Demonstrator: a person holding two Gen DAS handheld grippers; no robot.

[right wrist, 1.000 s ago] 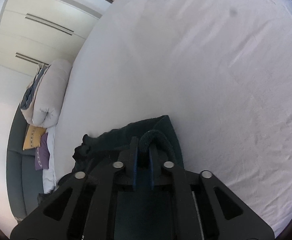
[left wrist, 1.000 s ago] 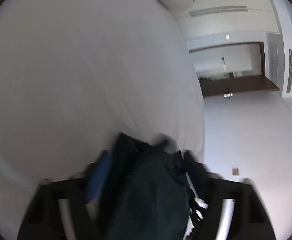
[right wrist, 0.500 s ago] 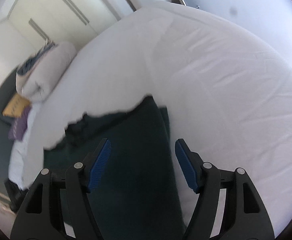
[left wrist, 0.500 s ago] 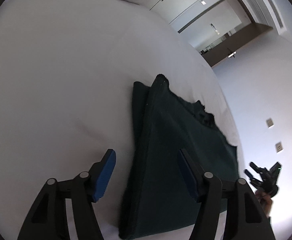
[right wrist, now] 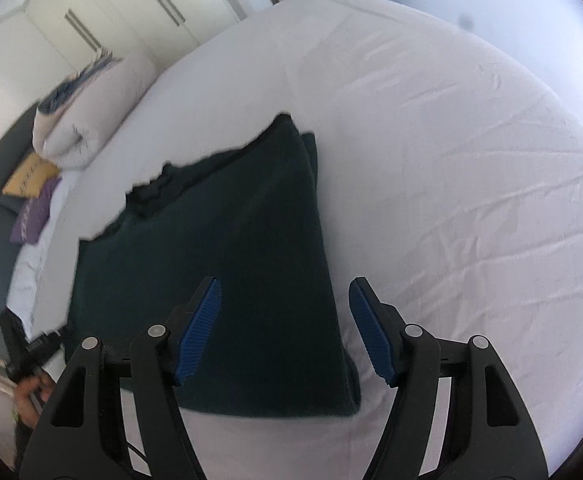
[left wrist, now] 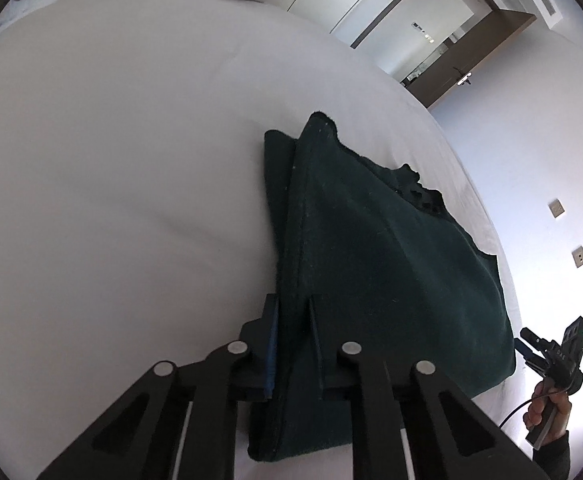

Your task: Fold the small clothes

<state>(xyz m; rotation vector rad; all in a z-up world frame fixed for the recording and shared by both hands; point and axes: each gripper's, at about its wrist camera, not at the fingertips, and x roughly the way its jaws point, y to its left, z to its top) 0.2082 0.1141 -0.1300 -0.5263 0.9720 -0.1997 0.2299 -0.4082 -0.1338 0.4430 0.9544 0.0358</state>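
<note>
A dark green folded garment [left wrist: 371, 264] lies on the white bed sheet [left wrist: 111, 160]. My left gripper [left wrist: 291, 312] is shut on the garment's near left edge, which rises as a ridge between the fingers. In the right wrist view the same garment [right wrist: 231, 264] lies flat on the sheet [right wrist: 451, 160]. My right gripper [right wrist: 283, 308] is open and empty, hovering over the garment's near right edge. The right gripper also shows at the left wrist view's right edge [left wrist: 551, 356], held in a hand.
A rolled white duvet [right wrist: 91, 112] lies at the bed's far end, with a yellow cushion [right wrist: 29, 180] and a purple cushion [right wrist: 33, 216] beside it. White wardrobes [right wrist: 111, 20] and a dark doorway [left wrist: 463, 68] stand beyond. The bed edge runs close to the garment's side.
One second ago both grippers held the garment. Both then opened and the garment lay folded on the bed. Now the left has shut on its left edge; the right stays open.
</note>
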